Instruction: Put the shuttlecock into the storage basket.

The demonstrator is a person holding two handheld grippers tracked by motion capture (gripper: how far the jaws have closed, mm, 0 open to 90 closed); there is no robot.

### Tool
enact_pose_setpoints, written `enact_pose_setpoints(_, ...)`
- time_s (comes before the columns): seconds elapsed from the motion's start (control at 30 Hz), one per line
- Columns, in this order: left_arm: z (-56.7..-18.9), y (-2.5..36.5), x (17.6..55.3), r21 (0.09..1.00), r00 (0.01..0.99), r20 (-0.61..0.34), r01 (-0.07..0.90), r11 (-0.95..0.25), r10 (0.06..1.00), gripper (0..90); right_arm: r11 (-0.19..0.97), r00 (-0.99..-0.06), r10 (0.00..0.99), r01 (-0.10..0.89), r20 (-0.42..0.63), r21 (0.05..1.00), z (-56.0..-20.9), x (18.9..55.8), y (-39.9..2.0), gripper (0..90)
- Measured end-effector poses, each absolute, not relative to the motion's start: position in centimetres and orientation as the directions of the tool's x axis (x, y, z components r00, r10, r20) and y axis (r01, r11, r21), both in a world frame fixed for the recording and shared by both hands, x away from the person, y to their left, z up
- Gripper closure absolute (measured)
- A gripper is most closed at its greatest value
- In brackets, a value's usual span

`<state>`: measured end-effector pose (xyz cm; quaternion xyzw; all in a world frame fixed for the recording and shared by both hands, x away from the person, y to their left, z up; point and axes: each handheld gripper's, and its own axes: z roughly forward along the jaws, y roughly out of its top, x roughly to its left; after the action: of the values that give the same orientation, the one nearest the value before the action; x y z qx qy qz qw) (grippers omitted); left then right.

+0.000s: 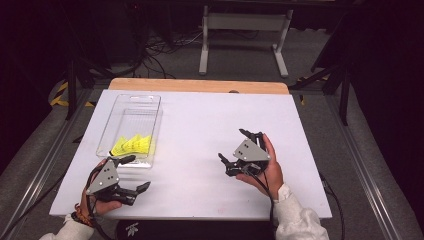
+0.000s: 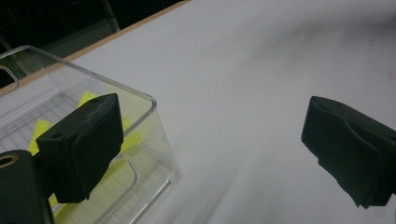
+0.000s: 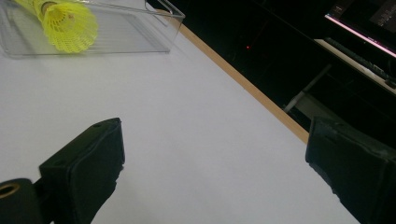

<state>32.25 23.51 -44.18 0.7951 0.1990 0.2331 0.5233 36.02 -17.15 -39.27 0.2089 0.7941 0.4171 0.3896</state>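
Currently both tongs are released, nothing between the jaws on either side.

Left tongs (image 1: 135,174): jaws spread wide, held low at the near-left part of the table (image 1: 200,125). In the high view the upper jaw tip sits right at the near end of the clear plastic bin (image 1: 131,127), the lower jaw over bare white table. In the left gripper view my left-side jaw overlaps the bin's near corner (image 2: 154,121), the other jaw is well out over the table surface (image 2: 261,93). Can't tell whether the jaw touches the bin wall or just hovers in front of it.

Right tongs (image 1: 234,146): jaws also wide apart, held in my right hand (image 1: 270,167) at the right-centre of the table, well apart from the bin. The right gripper view looks across bare white top (image 3: 187,154) toward the far wooden edge (image 3: 243,81).

Yellow shuttlecocks (image 1: 132,144): lying inside the bin, bunched at its near end, close to the left tongs. The right gripper view shows one mesh skirt (image 3: 70,21) lying on its side against the bin's clear wall (image 3: 140,32). In the left gripper view they're just yellow patches (image 2: 88,100) through the plastic, partly behind my jaw. Exact count not readable.

Far end of the bin holds nothing I can make out.
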Motion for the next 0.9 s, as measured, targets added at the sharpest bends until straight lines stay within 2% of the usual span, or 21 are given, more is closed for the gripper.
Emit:
enact_pose_setpoints(0.3,-43.8,23.2,32.7,0.938,0.785,0.167,0.06,-0.341,0.597,4.5,0.549,-0.605,0.667,0.002,-0.436,0.836,-40.2,34.5,-19.1,4.7)
enact_pose_setpoints(0.9,-43.8,22.8,33.1,0.94,0.775,0.186,0.039,-0.339,0.604,3.2,0.528,-0.629,0.664,0.011,-0.405,0.849,-41.7,32.0,-21.7,4.5)
